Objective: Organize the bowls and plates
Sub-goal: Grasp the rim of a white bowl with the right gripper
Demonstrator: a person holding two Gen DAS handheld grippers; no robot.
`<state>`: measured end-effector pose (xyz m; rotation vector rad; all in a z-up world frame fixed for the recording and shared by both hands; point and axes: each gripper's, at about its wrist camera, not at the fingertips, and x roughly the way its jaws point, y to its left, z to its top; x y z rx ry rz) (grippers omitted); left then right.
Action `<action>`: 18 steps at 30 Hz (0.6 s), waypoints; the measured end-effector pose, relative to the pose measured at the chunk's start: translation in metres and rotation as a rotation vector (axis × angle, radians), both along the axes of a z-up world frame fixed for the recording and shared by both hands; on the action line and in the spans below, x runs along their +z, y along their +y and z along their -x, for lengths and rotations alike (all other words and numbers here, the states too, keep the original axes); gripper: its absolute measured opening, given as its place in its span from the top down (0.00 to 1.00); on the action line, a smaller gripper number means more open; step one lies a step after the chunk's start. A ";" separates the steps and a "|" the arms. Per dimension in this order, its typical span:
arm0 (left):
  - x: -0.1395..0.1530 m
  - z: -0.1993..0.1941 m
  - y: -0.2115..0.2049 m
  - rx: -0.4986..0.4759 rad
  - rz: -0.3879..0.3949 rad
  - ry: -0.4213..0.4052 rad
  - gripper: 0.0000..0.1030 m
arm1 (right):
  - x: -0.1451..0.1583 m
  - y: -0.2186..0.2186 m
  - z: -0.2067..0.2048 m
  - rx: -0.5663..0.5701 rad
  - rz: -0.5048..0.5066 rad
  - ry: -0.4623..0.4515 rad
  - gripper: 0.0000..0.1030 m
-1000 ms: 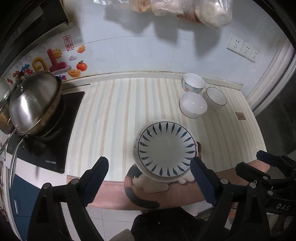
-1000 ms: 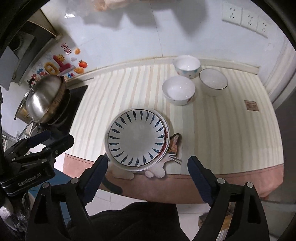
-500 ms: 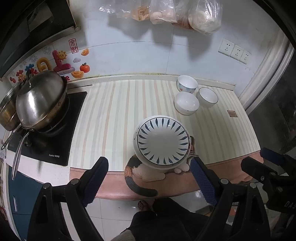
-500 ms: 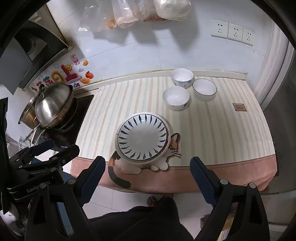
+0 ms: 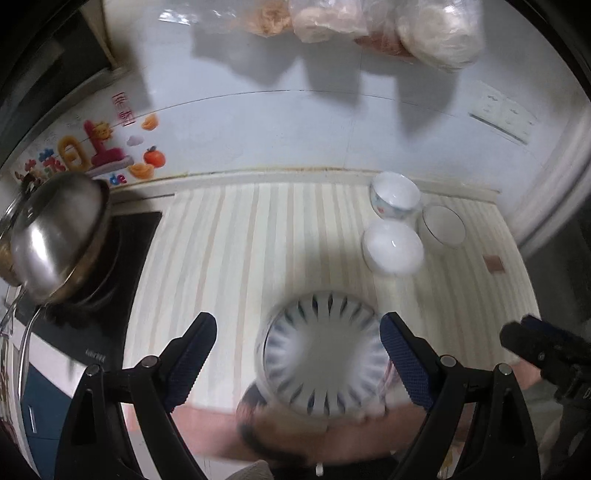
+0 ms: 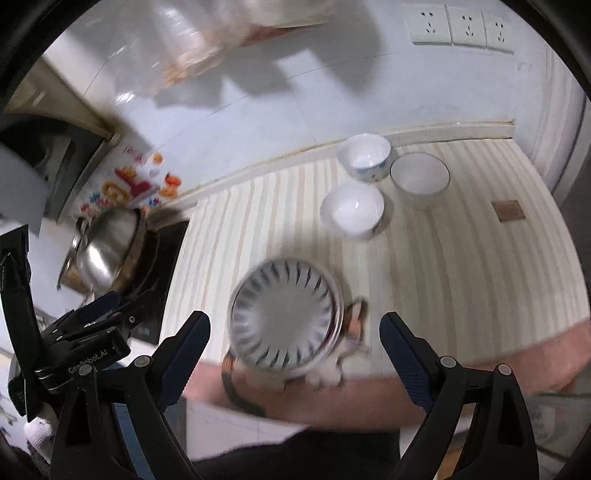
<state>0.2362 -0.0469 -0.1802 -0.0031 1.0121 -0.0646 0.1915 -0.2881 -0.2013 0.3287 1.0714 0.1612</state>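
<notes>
A stack of white plates with blue leaf marks (image 5: 322,351) (image 6: 284,314) sits near the front edge of the striped counter (image 5: 236,251) (image 6: 461,266). Three white bowls stand behind it to the right: a plain one (image 5: 392,248) (image 6: 352,214), a patterned one (image 5: 394,195) (image 6: 365,157) and a dark-rimmed one (image 5: 443,226) (image 6: 420,178). My left gripper (image 5: 298,354) hangs open above the counter's front edge, the plates showing between its fingers. My right gripper (image 6: 294,352) is open too, above the same plates. Both views are blurred.
A steel pot with a lid (image 5: 55,236) (image 6: 103,251) stands on a black cooktop (image 5: 122,280) at the left. A cat picture (image 6: 347,332) decorates the counter cover beside the plates. Plastic bags (image 5: 436,33) hang on the wall, with wall sockets (image 6: 461,26) at the right.
Both grippers drew back from the counter half a second ago, then came in close again. The plates and bowls look larger now. Neither gripper's jaws changed.
</notes>
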 end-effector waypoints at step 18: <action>-0.175 -0.212 -0.092 -0.128 0.109 0.423 0.53 | -0.197 -0.109 -0.212 -0.069 -0.114 0.272 0.42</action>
